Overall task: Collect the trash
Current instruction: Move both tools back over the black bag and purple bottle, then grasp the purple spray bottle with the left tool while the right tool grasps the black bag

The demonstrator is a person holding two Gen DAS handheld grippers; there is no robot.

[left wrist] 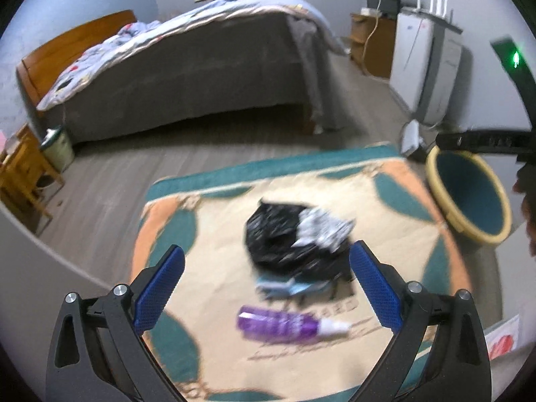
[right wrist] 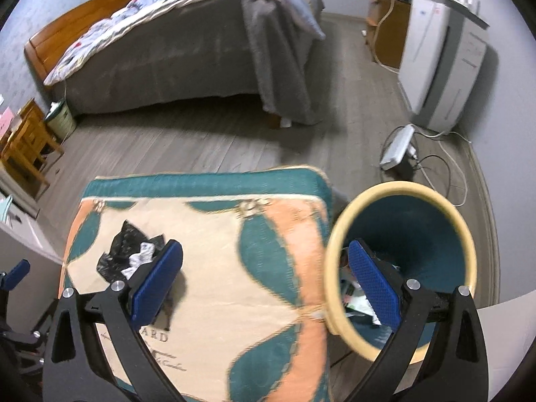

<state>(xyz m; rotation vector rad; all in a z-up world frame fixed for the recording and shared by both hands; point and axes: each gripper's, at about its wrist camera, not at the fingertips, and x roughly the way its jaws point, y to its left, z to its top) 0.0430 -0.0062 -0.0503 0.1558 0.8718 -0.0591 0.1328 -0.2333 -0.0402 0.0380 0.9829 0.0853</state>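
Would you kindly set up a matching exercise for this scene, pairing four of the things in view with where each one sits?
Things:
1. black plastic bag
2. purple bottle
3. yellow-rimmed bin
4. white power strip

Places:
A. on the bare wood floor near the white appliance
B. lying on its side on the rug, nearest the left tongs
C. just off the rug's right edge, some trash already inside
D. mid-rug, crumpled white paper on top

Pairs: 1-D, 2-B, 3-C, 4-A
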